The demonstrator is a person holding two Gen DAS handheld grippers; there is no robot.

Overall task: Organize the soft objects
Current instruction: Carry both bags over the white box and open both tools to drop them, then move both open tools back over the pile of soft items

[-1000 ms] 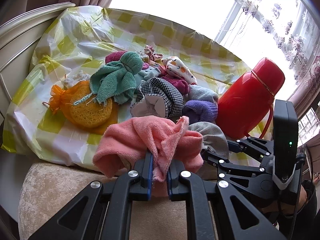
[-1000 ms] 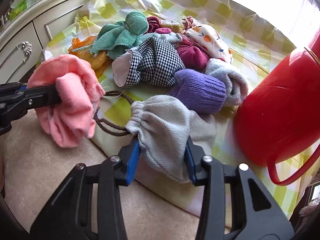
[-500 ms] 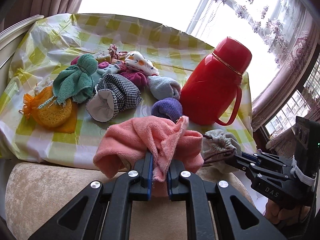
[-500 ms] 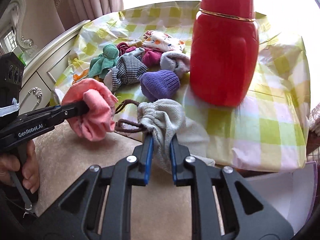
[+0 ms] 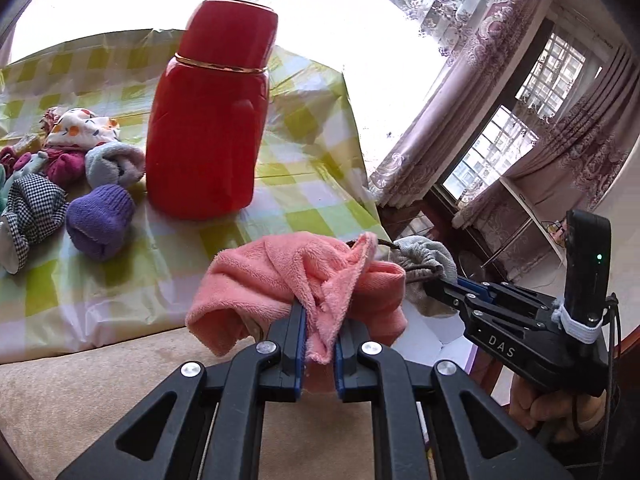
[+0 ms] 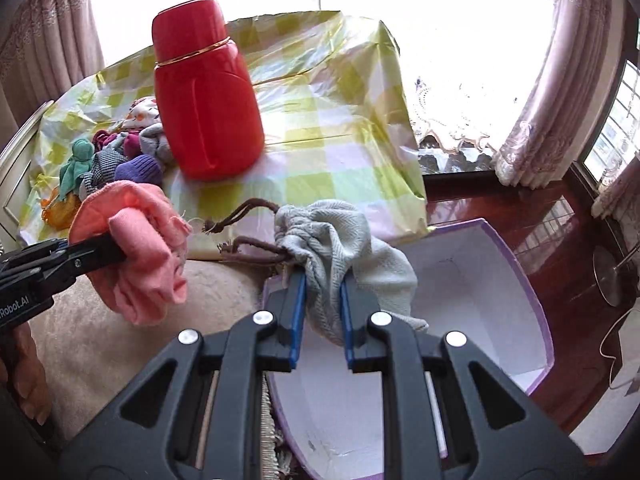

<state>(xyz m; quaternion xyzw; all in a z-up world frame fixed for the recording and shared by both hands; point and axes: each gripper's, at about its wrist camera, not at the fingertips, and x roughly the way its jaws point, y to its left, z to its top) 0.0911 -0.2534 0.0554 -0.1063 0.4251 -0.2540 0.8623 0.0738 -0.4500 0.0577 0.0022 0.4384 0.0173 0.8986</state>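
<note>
My left gripper [image 5: 320,320] is shut on a pink fleece cloth [image 5: 280,276], held over the beige seat in front of the table; it also shows in the right wrist view [image 6: 136,248]. My right gripper [image 6: 322,304] is shut on a grey drawstring pouch [image 6: 344,248] with brown cords, held above a white box with a purple rim [image 6: 520,272]. The pouch shows in the left wrist view [image 5: 432,260] just right of the pink cloth. More soft items lie on the checked tablecloth: a purple sock [image 5: 100,216], a checkered piece [image 5: 32,208], a green cloth [image 6: 78,164].
A tall red thermos [image 5: 208,116] stands on the yellow-green checked tablecloth [image 5: 304,128], right of the pile. The beige cushioned seat [image 6: 120,340] lies below the table edge. A dark wooden floor [image 6: 560,216] and curtained windows are to the right.
Both grippers swung right and back from the table, carrying the pink cloth and the grey pouch. The pouch now hangs over the white box, which has come into view.
</note>
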